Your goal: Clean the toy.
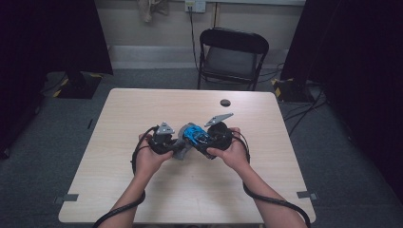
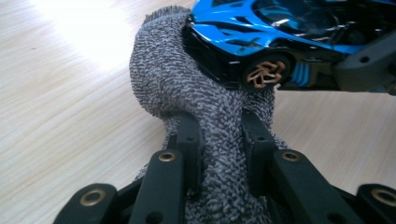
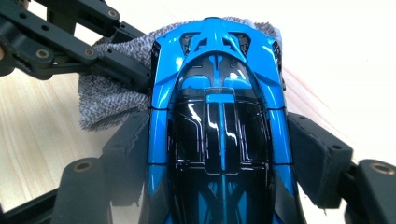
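Observation:
A blue and black toy car (image 3: 219, 107) sits between the jaws of my right gripper (image 3: 219, 154), which is shut on its sides. A grey knitted cloth (image 2: 187, 93) is pinched by my left gripper (image 2: 219, 140), shut on it, and the cloth presses against the car's (image 2: 252, 32) end near a bronze wheel (image 2: 264, 74). In the high view both grippers meet over the middle of the table, the left gripper (image 1: 177, 147) beside the cloth (image 1: 183, 151) and the right gripper (image 1: 202, 142) with the car (image 1: 195, 134). The car's underside is hidden.
The light wooden table (image 1: 142, 109) carries a small dark round disc (image 1: 225, 102) near its far edge. A black folding chair (image 1: 230, 57) stands beyond the table. Dark curtains hang at both sides, and cables trail from both hands.

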Demonstrator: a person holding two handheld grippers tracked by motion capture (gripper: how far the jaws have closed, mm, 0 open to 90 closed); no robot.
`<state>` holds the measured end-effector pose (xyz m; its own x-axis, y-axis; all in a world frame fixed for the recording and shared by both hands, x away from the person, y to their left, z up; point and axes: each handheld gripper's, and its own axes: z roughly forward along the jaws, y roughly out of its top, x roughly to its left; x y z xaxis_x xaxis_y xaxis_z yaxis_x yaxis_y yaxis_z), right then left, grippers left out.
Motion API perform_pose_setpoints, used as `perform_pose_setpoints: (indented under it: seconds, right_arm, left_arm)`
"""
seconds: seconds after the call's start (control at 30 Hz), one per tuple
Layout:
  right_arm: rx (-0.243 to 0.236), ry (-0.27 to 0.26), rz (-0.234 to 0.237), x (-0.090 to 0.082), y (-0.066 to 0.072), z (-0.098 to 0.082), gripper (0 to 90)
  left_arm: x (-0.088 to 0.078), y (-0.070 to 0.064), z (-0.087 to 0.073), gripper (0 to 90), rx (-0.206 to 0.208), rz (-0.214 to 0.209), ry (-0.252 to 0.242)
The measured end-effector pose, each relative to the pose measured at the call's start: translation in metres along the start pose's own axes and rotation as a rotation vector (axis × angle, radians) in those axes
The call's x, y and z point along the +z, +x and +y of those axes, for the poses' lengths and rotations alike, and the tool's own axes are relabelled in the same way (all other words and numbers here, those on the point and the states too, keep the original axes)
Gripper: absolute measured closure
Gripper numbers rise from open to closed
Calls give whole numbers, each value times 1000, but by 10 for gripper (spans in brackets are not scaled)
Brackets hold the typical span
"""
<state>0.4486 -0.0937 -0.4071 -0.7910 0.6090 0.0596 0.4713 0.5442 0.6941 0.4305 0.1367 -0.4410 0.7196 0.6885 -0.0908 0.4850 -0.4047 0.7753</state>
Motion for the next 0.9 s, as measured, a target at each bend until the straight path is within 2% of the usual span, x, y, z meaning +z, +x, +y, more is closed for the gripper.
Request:
perform_pose_setpoints:
  seconds: [0.13,0.23,0.47,0.53,0.9]
  right_arm:
    - [2,0,-4,0,-1,0,288]
    - [7,-1,-2,0,-1,1,288]
    - [6,4,-6,0,-2,2,289]
    - [6,4,-9,1,-2,2,288]
    - [9,2,-9,2,-3,3,288]
  left_arm:
    - [2,-3,0,735,7,-8,-3]
    - [6,-9,-1,735,7,-36,-8]
    - [11,-19,0,735,15,-60,-9]
    - [11,-20,0,735,30,-59,-4]
    - [13,-28,1,735,41,-81,-2]
